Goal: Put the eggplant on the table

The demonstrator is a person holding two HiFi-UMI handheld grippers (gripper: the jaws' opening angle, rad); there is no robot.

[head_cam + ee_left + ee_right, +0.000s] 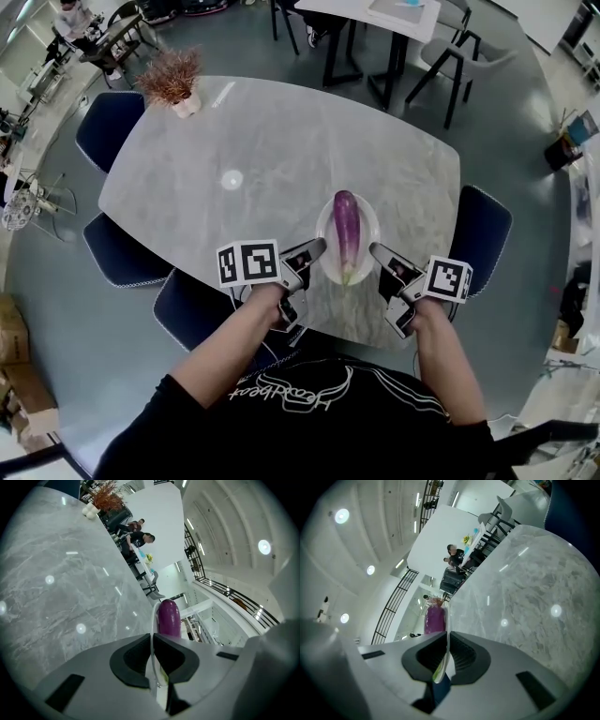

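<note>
Left tool [317, 248] and right tool [377, 253] each clamp a rim of the white plate [324, 223] at the near edge of the grey surface [262, 141], the eggplant [347, 225] lying on it between them; uneven lifting could tilt the plate and roll the eggplant off

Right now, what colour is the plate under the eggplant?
White. The plate shows best in the head view.

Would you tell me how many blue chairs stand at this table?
4 blue chairs: three along the table's left edge, far, middle and near; one at right. The person may hide others.
</note>
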